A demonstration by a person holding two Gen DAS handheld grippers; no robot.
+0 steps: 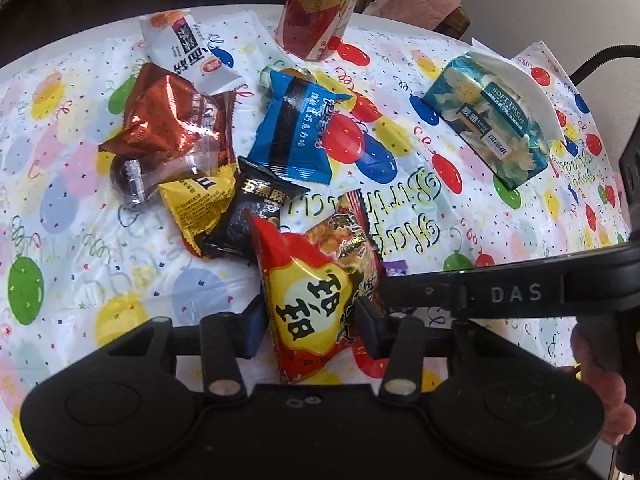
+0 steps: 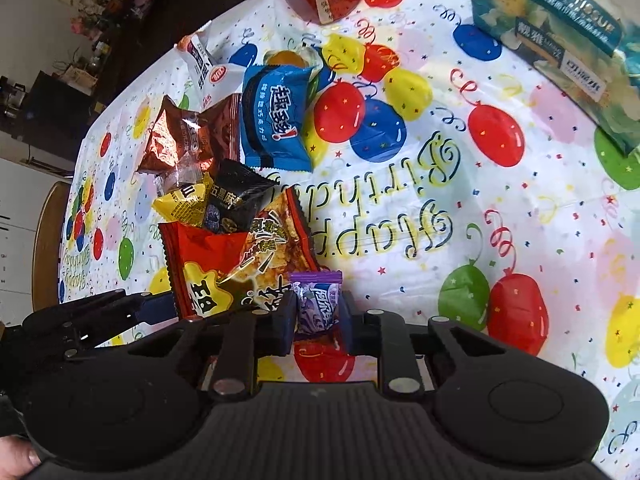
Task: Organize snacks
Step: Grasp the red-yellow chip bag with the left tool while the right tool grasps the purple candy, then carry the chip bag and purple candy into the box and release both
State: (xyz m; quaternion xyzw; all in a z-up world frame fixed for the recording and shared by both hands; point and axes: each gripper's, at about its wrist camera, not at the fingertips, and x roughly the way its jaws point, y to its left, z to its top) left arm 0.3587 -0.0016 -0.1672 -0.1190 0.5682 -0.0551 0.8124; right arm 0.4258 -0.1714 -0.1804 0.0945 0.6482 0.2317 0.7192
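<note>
Balloon-printed tablecloth point(image 1: 120, 264) covers the table, and in the left wrist view the left gripper point(image 1: 310, 326) is clamped on a red snack bag point(image 1: 316, 292) beside the loose snack pile; a tissue pack point(image 1: 486, 120) lies well apart. From the right wrist view, the right gripper point(image 2: 318, 316) pinches a purple candy point(image 2: 316, 300) just beside that bag.

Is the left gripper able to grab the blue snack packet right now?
Probably not yet. The left gripper already has the red snack bag between its fingers, and the blue packet lies farther off, past the black packet.
</note>
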